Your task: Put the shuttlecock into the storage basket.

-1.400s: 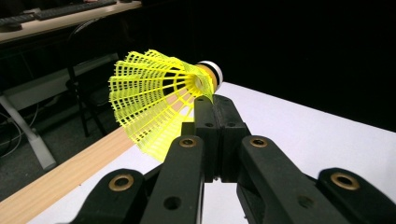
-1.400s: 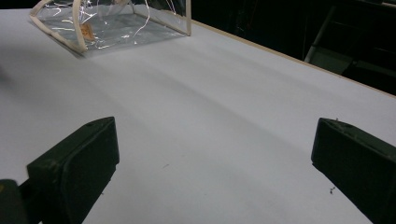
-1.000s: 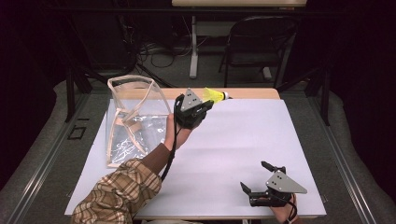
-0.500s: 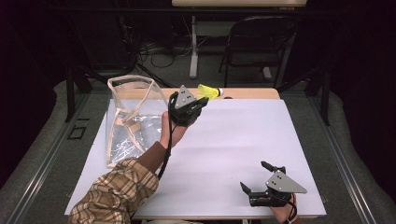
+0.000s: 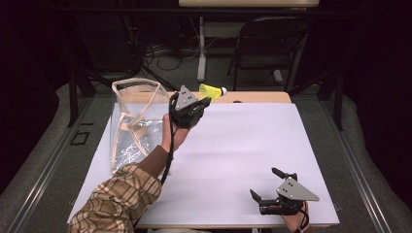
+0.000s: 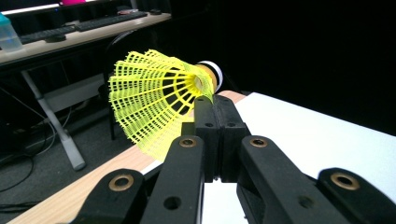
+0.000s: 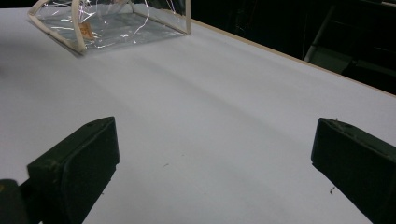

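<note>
Item: yellow shuttlecock [image 6: 159, 100], pinched by its skirt in the clamped left claw [image 5: 203, 102], held aloft beside the clear bag [image 5: 133, 121]; right claw [image 5: 272, 187] idle, spread wide on the surface [image 5: 252, 141]; placement apparently outstanding.

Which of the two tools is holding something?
The left tool, up by the clear bag: it pinches a yellow shuttlecock. The right tool sits open over the table.

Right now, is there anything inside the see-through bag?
The clear bag looks nearly empty: through its wall, one small orange-brown scrap shows. Glare hides part of the inside. The yellow shuttlecock is outside, in the left gripper's fingers.
</note>
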A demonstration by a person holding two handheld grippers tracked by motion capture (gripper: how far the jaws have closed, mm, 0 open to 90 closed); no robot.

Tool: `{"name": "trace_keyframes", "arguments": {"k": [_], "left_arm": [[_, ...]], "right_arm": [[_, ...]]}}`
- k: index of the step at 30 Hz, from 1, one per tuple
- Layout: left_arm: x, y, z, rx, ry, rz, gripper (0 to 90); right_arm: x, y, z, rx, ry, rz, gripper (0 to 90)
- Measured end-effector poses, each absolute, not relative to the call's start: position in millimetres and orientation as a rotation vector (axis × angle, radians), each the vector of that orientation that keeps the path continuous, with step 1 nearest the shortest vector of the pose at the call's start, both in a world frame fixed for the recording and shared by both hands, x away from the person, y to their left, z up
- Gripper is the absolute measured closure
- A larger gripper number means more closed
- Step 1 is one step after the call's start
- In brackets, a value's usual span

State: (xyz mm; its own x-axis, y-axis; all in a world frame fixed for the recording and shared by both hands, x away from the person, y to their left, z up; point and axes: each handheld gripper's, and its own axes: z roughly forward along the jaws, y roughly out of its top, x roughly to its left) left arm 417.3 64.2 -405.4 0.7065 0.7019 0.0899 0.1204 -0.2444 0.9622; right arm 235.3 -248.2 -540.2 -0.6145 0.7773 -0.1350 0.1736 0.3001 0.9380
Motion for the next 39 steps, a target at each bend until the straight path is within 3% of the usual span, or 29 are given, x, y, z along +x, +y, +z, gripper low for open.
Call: {"name": "trace_keyframes", "arguments": {"k": [39], "left_arm": [[423, 108, -387, 1.684, 0.725, 0.707, 90.0]], "right_arm": [[236, -248, -540, 0.843, 1.982, 1.320, 0.4]]}}
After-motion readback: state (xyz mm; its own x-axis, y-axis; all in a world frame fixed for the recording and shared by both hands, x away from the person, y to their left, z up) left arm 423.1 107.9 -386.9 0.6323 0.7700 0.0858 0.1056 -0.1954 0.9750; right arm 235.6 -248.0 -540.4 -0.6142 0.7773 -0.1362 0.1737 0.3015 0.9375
